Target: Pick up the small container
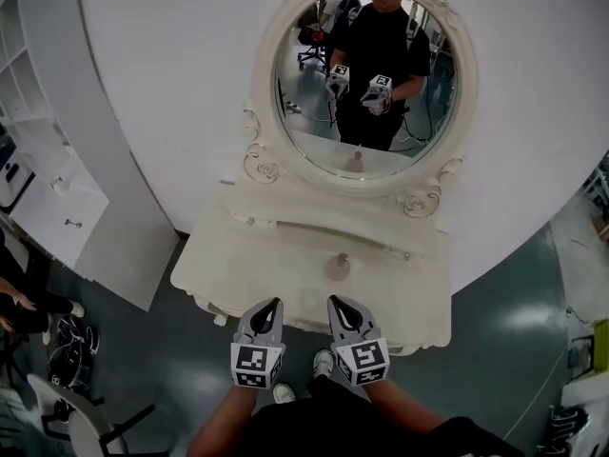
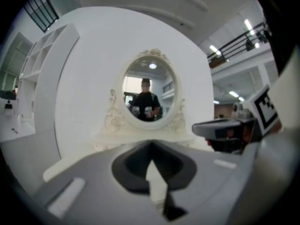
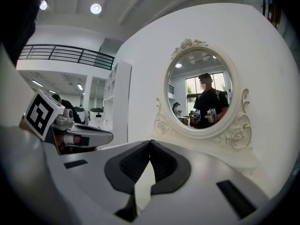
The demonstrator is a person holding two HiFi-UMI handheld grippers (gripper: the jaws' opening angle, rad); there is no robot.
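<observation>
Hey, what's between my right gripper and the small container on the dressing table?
Nothing but bare white top: in the head view the shut right gripper hangs over the front edge of the dressing table, the small container just beyond.

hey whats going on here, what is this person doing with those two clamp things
A person stands at a white dressing table with an oval mirror, holding a tool in each hand. The left tongs and right tongs are both shut and empty, side by side near the table's front edge. The small container sits on the tabletop just ahead of them, with neither tool touching it, so the pickup has not yet begun.
</observation>
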